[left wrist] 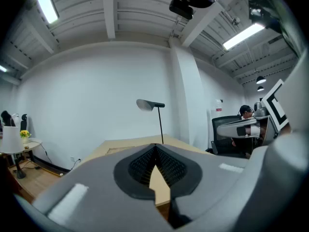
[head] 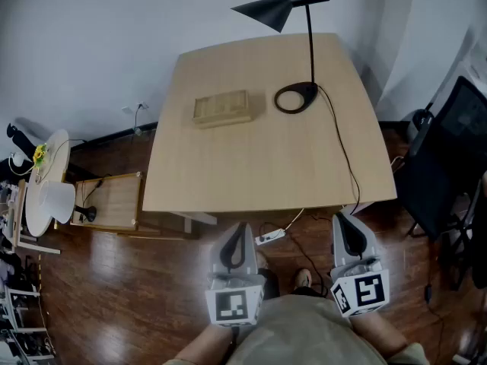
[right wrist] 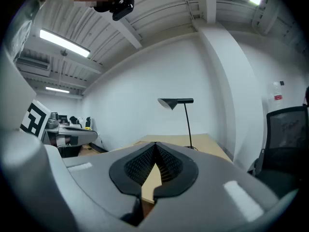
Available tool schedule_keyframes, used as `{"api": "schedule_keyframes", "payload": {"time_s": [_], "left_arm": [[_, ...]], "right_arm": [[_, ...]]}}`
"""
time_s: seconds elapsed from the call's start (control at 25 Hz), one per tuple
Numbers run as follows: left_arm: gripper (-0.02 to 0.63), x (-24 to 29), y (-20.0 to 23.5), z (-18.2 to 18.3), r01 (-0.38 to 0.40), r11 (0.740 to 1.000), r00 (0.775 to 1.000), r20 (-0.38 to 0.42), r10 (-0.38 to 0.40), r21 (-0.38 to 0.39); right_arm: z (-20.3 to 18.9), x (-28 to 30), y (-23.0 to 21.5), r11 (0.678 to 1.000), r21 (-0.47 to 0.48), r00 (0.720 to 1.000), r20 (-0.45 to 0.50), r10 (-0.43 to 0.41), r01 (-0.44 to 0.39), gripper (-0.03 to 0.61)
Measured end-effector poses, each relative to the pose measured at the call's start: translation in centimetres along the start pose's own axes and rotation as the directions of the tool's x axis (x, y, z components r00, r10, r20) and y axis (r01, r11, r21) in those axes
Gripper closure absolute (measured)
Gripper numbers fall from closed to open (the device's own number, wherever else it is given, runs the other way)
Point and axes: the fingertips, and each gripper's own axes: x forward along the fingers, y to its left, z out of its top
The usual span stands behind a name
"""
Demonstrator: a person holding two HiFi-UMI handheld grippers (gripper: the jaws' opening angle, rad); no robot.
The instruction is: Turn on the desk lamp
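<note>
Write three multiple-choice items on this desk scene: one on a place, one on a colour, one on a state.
1. Where does the block lie?
A. on the table, left of the desk lamp in the head view
B. on the floor
C. in a gripper

2. What colour is the desk lamp?
A. red
B. black
C. yellow

3. How are the left gripper and the right gripper?
A. both open
B. one shut on the cord
C. both shut, empty

Answers:
1 A, the block lies on the tabletop beside the lamp's ring base.
2 B, shade, stem and base are all black.
3 C, each gripper view shows its jaws together with nothing between them.
</note>
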Motion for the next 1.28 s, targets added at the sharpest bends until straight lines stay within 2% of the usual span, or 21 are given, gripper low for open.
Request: {"api": "schedule_keyframes", "payload": {"time_s": [0.24,0.44,0.72,1.0,1.28], "left_arm": [[0.614,4.2,4.7,0.4,0.036,0.999,0.999,0.018,-0.036,0.001],[0.614,7.8,8.3,1.3,0.097,0.995,0.994,0.048,-0.097,0.0],[0.614,10.7,11.6,1.8,0.152,0.988,0.986,0.073,-0.152,0.01],[0.615,13.5,12.2,1.1,0.155,0.988,0.986,0.062,-0.155,0.001],[0.615,19.0,12.2,1.4,0.107,0.994,0.993,0.054,-0.108,0.011]], "right_arm": [[1.0,4.8,1.5,0.999,-0.016,0.999,0.001,-0.046,0.046,0.58],[2.4,8.9,2.5,0.992,-0.035,0.992,0.026,-0.122,0.123,0.58],[2.6,11.8,3.0,0.978,-0.04,0.979,0.006,-0.205,0.205,0.58],[3.4,14.7,1.7,0.977,-0.075,0.979,0.004,-0.202,0.201,0.58],[3.7,21.2,-2.3,0.987,-0.084,0.99,0.001,-0.139,0.138,0.58]]}}
